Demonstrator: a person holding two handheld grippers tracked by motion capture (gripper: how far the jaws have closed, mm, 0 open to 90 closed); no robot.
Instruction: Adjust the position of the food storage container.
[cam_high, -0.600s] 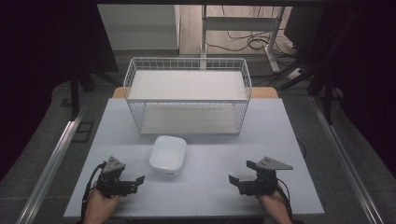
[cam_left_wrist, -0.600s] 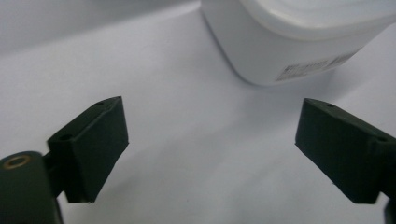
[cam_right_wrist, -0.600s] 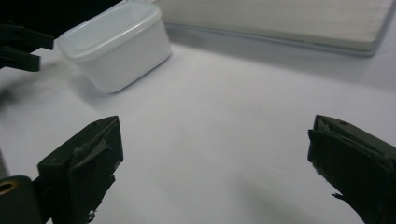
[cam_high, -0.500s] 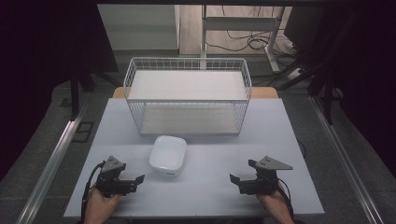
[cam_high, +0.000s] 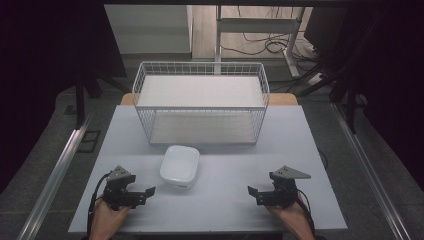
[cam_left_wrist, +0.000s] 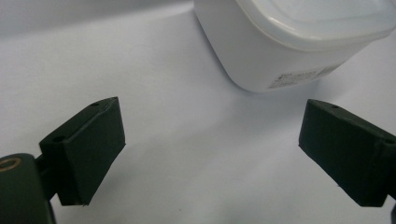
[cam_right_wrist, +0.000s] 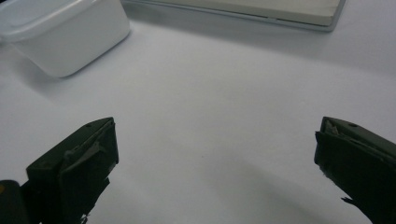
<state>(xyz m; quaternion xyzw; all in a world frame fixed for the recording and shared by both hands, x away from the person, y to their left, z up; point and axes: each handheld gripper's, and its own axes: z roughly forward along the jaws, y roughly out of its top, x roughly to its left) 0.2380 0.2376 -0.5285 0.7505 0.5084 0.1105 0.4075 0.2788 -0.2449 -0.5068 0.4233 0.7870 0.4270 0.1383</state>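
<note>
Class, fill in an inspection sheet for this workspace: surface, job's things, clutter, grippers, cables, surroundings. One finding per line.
Surface: white table, bare around the items.
Job's things: white lidded container near the table's middle; empty white wire basket behind it.
Clutter: nothing seen.
Grippers: left gripper and right gripper low over the near edge, jaws open, holding nothing.
Cables: a black cable trails from the left gripper; loose cables on the floor beyond.
Surroundings: metal rails beside the table, dark drapes.
</note>
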